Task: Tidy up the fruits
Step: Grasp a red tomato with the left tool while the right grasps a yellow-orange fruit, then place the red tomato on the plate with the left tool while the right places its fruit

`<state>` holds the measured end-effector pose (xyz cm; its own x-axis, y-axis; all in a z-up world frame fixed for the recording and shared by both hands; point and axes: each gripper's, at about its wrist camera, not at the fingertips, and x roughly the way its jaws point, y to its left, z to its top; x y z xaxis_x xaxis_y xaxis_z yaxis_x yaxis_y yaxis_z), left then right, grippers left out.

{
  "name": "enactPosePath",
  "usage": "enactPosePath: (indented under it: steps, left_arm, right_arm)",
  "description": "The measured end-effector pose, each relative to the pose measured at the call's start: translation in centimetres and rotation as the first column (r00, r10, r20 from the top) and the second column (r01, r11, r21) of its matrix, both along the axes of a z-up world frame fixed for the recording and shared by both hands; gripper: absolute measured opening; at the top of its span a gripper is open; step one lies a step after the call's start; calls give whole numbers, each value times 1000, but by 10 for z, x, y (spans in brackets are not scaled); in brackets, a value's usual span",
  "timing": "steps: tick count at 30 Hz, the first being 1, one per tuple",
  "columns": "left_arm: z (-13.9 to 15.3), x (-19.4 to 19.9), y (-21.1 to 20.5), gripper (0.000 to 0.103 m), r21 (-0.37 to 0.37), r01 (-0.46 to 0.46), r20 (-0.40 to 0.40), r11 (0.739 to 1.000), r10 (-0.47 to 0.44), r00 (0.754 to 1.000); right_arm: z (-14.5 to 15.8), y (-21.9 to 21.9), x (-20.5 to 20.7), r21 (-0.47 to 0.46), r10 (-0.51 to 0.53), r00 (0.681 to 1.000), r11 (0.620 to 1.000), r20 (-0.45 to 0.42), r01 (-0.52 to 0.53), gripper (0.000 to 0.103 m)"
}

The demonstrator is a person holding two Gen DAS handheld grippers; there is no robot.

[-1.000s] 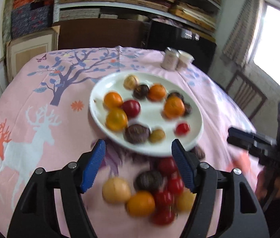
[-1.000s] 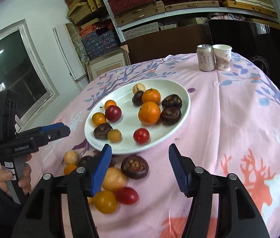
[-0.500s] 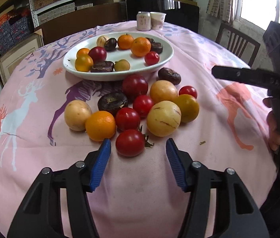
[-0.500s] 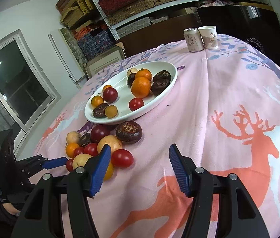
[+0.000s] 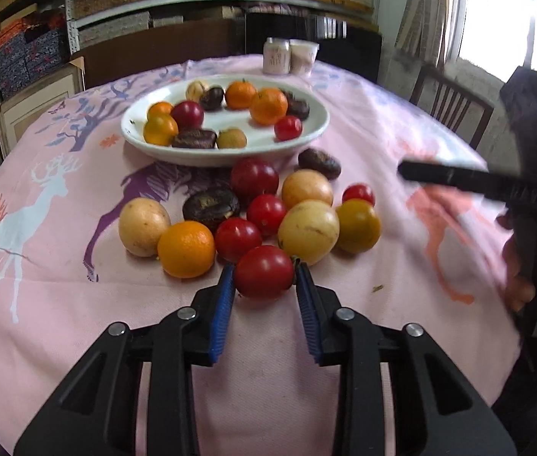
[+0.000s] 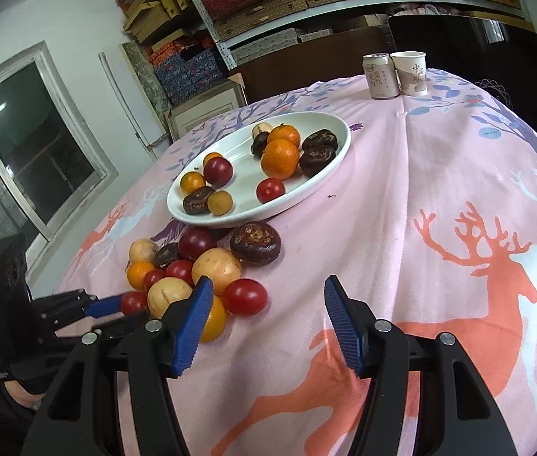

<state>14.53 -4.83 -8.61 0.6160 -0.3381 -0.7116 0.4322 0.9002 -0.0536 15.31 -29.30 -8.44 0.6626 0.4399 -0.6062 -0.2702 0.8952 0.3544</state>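
Since half a second ago, the left gripper [image 5: 264, 279] has advanced and its blue pads now press both sides of the nearest red tomato [image 5: 263, 271], which sits on the pink tablecloth [image 5: 59, 296] at the near edge of the loose fruit pile, touching a yellow fruit [image 5: 308, 231]. Right gripper [image 6: 268, 317] hovers with jaws spread wide and nothing between them, just right of the pile; a second tomato [image 6: 244, 296] lies beside its left pad. Beyond the pile stands the white plate [image 5: 308, 133], holding oranges, tomatoes and dark fruits. Behind the plate stand a can [image 6: 380, 76] and paper cup [image 6: 411, 73].
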Motion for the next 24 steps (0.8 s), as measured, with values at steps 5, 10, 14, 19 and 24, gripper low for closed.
enactPosePath:
  steps: [5, 10, 14, 19, 24]
  left_arm:
    - [5, 4, 17, 32, -97, -47, -11, 994, 46, 999]
    - [5, 1, 16, 32, -102, -31, -7, 994, 30, 1000]
    - [4, 1, 18, 32, -114, -27, -10, 993, 26, 1000]
    - [4, 1, 18, 32, -115, -31, -10, 993, 30, 1000]
    - [4, 2, 18, 32, -114, -37, -8, 993, 36, 999]
  right_arm:
    - [-2, 55, -16, -184, 150, 989, 971, -12, -149, 50]
    - [-9, 75, -8, -235, 166, 984, 956, -63, -176, 44]
    - [-10, 78, -2, -232, 156, 985, 958, -70, -168, 43]
    - [-11, 73, 4, -194, 137, 988, 970, -76, -149, 36]
    - [-5, 63, -4, -156, 121, 992, 980, -35, -125, 36]
